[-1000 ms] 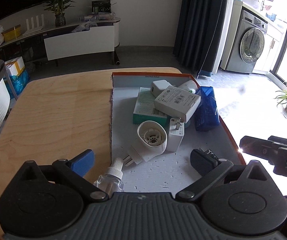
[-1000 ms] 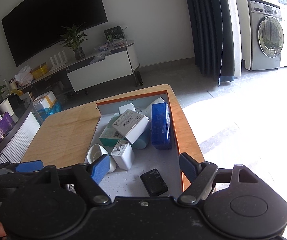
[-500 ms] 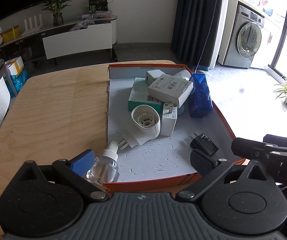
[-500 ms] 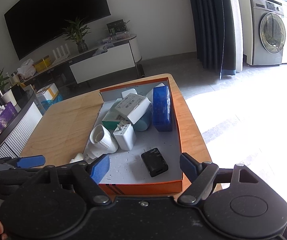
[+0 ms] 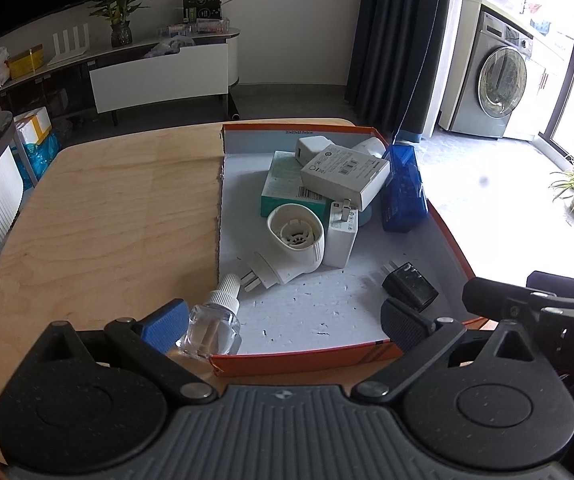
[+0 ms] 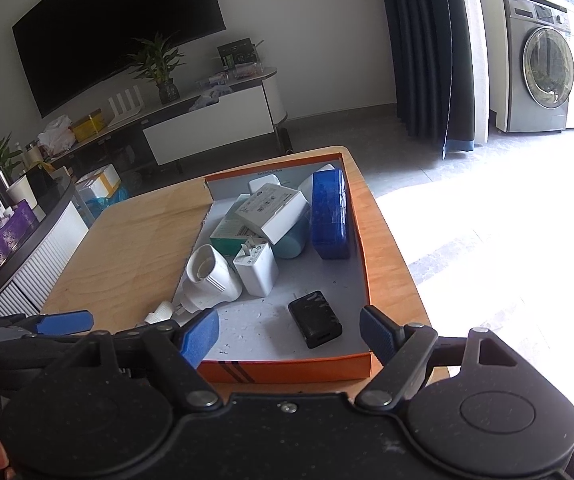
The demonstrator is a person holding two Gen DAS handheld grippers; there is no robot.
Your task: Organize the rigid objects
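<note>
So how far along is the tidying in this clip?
Mostly done: the chargers, boxes and blue case sit in the orange tray. Nothing is in hand; both the left hand-held gripper and the right hand-held gripper are open. Left: the clear refill bottle beside the tray's open side.

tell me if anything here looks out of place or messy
Yes. The clear bottle lies on its side at the box's open left edge, apparently half on the table rather than inside. Inside, white adapters and small boxes are heaped crookedly at the far end, and dark specks dot the box floor.
</note>
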